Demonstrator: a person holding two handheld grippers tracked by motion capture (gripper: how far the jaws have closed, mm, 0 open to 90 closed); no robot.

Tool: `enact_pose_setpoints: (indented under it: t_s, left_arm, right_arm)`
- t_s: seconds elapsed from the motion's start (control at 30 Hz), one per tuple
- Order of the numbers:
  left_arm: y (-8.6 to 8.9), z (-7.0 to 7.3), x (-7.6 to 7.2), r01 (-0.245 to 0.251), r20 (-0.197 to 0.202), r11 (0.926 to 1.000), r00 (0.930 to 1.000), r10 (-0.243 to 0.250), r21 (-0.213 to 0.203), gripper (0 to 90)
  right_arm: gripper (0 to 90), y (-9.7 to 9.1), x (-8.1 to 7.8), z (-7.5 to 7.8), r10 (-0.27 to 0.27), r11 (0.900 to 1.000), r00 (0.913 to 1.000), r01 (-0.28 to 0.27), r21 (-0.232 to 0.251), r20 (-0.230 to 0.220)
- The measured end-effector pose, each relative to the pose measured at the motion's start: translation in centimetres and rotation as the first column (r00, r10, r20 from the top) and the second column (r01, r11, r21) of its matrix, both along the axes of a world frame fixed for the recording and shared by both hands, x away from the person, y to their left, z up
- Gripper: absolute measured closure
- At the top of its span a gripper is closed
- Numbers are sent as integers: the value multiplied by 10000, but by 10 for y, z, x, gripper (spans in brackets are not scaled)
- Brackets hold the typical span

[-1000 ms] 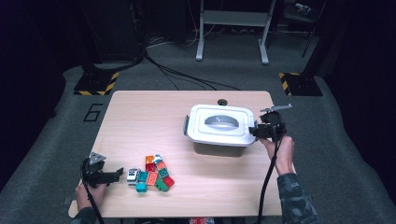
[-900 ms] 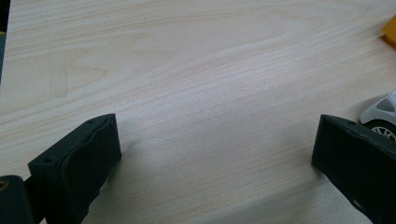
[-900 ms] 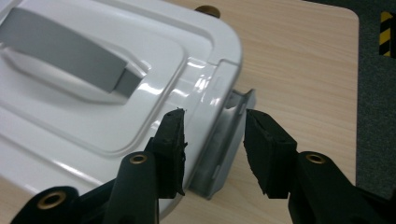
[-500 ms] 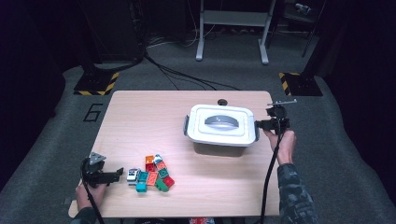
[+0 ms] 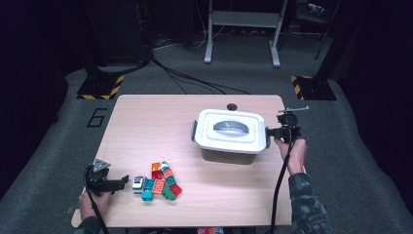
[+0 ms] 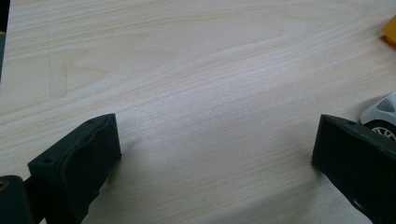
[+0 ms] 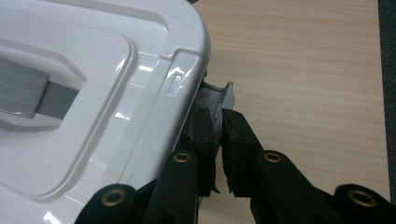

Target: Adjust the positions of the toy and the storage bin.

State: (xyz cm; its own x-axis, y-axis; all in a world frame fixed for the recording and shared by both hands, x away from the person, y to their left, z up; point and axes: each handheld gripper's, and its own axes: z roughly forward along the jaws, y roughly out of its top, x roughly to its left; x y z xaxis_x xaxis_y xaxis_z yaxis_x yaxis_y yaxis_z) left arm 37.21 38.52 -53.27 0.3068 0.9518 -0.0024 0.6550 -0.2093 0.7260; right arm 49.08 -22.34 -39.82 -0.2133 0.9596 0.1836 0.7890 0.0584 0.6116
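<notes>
From above, the white lidded box (image 5: 230, 136) sits on the tabletop (image 5: 160, 122); my right gripper (image 5: 271, 132) meets the box's right-end latch, and my left gripper (image 5: 122, 181) rests beside the toy-brick pile (image 5: 158, 181), left of the box.

Left gripper view: my jaws are spread over bare wood.

Right gripper view: my jaws have just closed, pinching the grey latch (image 7: 219, 100).
</notes>
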Motion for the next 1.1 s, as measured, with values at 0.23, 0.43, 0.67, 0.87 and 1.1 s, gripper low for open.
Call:
enact_pose_setpoints:
  t_s: [0.23,0.43,0.67,0.87,1.1]
  left_arm:
    - [0,0,0,5,14,10000,10000,-5,-8,9]
    - [0,0,0,-12,16,10000,10000,12,7,9]
    - [0,0,0,-10,11,10000,10000,10,5,9]
    - [0,0,0,13,-25,10000,10000,-13,-2,9]
    - [0,0,0,-1,19,10000,10000,1,-15,9]
  right_arm:
    - [836,2,-6,-2,6,9999,10000,-6,145,8]
    - [831,10,-17,-2,151,9997,9999,-152,165,23]
    - [711,12,-23,6,783,9964,9921,-747,-401,982]
    - [496,23,-29,23,1873,9813,9698,-1776,-740,1562]
    - [345,58,-23,27,3389,9384,9292,-3226,-1239,1473]
